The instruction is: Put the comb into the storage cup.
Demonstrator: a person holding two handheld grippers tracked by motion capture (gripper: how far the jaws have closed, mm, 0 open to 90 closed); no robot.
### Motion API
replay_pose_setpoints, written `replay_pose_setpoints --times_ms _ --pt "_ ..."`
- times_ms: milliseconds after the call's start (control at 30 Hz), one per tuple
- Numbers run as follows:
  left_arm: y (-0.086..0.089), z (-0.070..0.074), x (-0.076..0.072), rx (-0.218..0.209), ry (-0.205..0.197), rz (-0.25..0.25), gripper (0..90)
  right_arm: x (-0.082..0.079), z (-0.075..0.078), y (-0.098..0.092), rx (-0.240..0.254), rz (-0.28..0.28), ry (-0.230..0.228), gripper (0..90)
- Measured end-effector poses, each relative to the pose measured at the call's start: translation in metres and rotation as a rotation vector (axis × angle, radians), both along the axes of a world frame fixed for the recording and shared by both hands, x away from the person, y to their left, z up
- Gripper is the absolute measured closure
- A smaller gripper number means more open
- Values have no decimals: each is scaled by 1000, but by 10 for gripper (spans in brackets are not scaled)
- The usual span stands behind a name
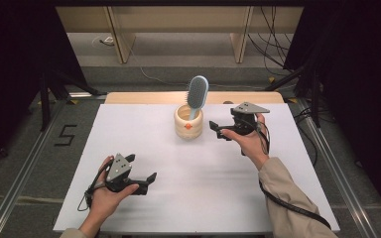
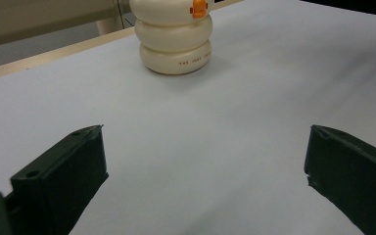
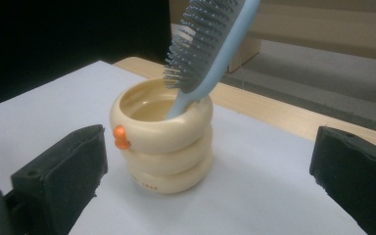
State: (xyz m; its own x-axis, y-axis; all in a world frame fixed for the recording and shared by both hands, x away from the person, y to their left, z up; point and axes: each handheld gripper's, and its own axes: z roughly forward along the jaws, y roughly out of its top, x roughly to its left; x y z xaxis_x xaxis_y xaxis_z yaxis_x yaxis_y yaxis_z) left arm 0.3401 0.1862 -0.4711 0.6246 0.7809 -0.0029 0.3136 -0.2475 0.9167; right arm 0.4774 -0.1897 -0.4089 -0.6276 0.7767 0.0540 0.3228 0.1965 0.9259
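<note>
1. Dark curtains close off both sides of a white table (image 1: 198, 198), with pale wooden furniture and loose cables on the floor beyond its far edge.
2. On the table stands a cream cup (image 1: 188, 122) shaped like three stacked rings, with a small orange knob on its top ring. It sits directly ahead of the right gripper (image 1: 217, 130), just beyond its jaw tips.
3. A blue brush (image 1: 197, 94) stands in the cup, handle down and head up, leaning on the rim. In the right gripper view the bristles (image 3: 196, 44) face the left jaw, and the head (image 3: 215, 39) rises above and between the two jaws.
4. The right gripper's jaws stand wide apart with nothing between them. The hand holds it raised, pointing at the cup from the side.
5. The left gripper (image 1: 146, 181) rests low near the table's near edge, also spread wide and holding nothing. The cup (image 2: 175, 41) is well ahead of it, across bare table.
6. Judged from this, the step in hand is the right gripper's approach to the brush, with the grasp not yet made.
7. The next move calls for lifting the right gripper to head or neck height, bringing the jaws around the brush and closing on it.
8. The cup looks light and may tip or slide when the brush is pulled. The left gripper could steady it.
</note>
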Motion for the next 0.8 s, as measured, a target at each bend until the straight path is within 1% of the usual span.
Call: replay_pose_setpoints --times_ms 200,333,700,800 --pt "0 1 0 -18 -2 5 11 -9 -1 -6 -6 11 1 14" --pt "0 1 0 -16 -1 6 10 -16 -2 -12 -1 18 1 14" --pt "0 0 0 -17 0 4 10 -32 -7 -25 -10 33 4 15" --pt "0 0 0 -20 0 3 10 -36 -9 -29 -1 34 5 15"
